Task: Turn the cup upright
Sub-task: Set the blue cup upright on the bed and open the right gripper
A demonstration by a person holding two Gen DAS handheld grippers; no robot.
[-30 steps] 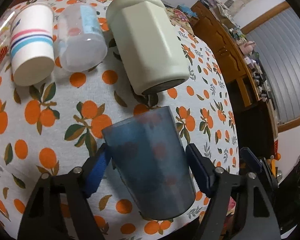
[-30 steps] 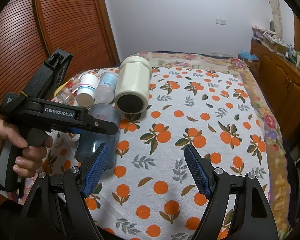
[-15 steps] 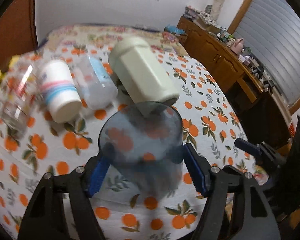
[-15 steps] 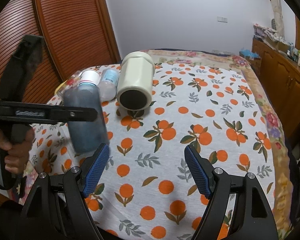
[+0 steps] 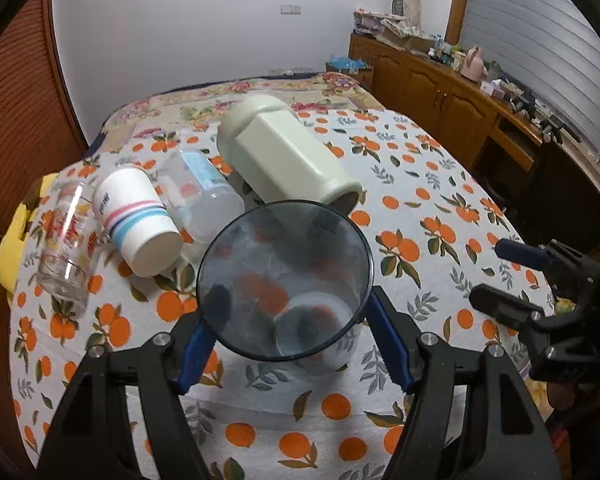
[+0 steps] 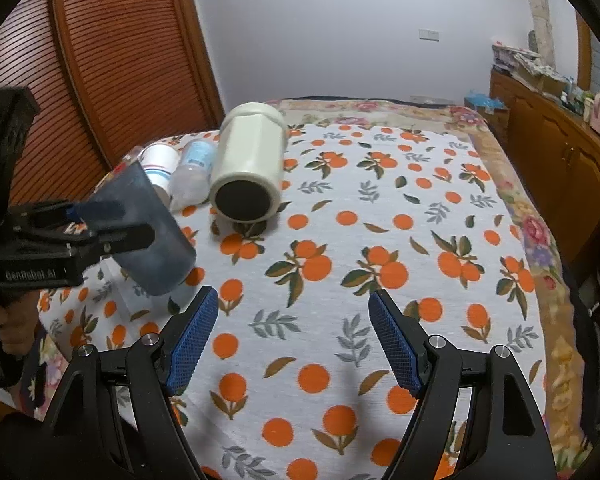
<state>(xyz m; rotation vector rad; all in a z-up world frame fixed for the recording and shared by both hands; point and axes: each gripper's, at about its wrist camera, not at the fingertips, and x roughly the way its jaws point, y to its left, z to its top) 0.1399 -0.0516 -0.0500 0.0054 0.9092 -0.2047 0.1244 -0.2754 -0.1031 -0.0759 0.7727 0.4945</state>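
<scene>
My left gripper (image 5: 288,344) is shut on a translucent blue-grey cup (image 5: 284,284). It holds the cup above the tablecloth, tilted, with the open mouth up and toward the camera. In the right wrist view the same cup (image 6: 148,232) hangs tilted at the left, base down and to the right, clamped in the left gripper (image 6: 100,224). My right gripper (image 6: 294,336) is open and empty over the cloth, to the right of the cup; it also shows in the left wrist view (image 5: 512,276).
Lying on their sides behind the held cup: a large cream cup (image 5: 284,156), a clear plastic cup (image 5: 200,192), a white striped paper cup (image 5: 136,216) and a printed glass (image 5: 66,240). The orange-print tablecloth (image 6: 380,240) covers the table. A wooden sideboard (image 5: 460,92) stands at the right.
The left gripper has lifted the blue-grey cup off the cloth and turned it from mouth-down to tilted mouth-up. The right gripper has stayed open in place.
</scene>
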